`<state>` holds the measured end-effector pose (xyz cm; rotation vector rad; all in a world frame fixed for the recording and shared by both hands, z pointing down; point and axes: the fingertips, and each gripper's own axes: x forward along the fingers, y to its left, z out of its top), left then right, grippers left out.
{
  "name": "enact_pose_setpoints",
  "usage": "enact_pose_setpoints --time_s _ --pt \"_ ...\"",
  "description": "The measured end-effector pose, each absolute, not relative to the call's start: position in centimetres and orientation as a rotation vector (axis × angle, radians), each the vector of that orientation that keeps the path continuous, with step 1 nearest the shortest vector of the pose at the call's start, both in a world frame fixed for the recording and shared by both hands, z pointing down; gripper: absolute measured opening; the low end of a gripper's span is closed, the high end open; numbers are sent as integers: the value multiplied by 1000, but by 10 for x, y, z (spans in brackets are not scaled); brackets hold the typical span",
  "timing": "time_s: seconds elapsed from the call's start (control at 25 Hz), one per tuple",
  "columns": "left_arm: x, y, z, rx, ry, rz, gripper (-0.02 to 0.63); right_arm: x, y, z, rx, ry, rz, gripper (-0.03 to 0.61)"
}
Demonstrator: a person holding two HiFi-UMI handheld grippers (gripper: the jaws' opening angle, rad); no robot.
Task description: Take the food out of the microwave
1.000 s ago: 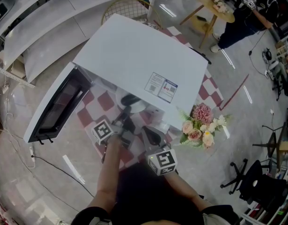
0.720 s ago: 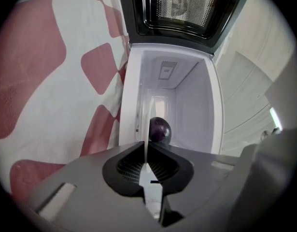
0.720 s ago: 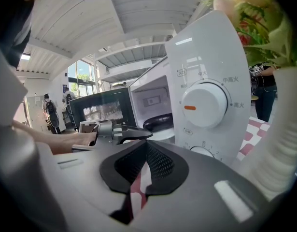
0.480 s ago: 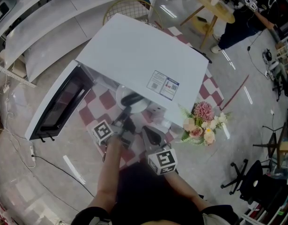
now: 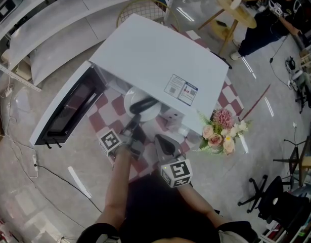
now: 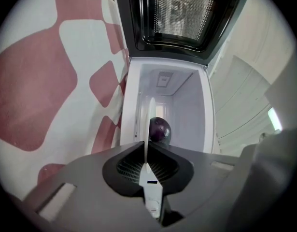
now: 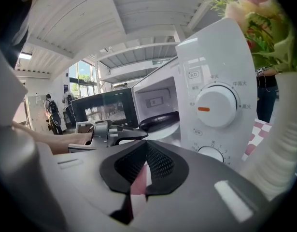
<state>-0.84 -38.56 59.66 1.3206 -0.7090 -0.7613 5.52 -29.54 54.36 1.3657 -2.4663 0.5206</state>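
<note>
A white microwave point(image 5: 155, 59) stands on a red-and-white checked cloth point(image 5: 108, 108), its door point(image 5: 69, 110) swung wide to the left. A white plate point(image 5: 131, 101) with a dark purple piece of food point(image 5: 145, 105) sits at the cavity's mouth. My left gripper point(image 5: 135, 125) is shut on the plate's near rim. In the left gripper view the plate's edge point(image 6: 149, 124) runs between the jaws of that gripper point(image 6: 146, 153), with the food point(image 6: 159, 129) behind. My right gripper point(image 5: 158, 138) hovers just right of it, before the dial panel point(image 7: 216, 105). This right gripper point(image 7: 147, 146) is shut and holds nothing.
A bouquet of pink and cream flowers point(image 5: 218, 133) stands at the microwave's right front corner. A white box point(image 5: 171, 119) lies under the panel side. Far right, a person works at a round wooden table point(image 5: 236, 6). An office chair point(image 5: 271, 191) stands on the floor.
The head view has drifted a little, so the microwave sits slightly higher in the picture. Both grippers and the plate keep their places.
</note>
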Motion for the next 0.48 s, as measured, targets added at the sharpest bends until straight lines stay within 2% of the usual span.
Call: enact_pose_setpoints --time_s 0.48 --pt "-22 -373 592 1311 -724 -796 23 53 -288 542 1369 -2476 517 1"
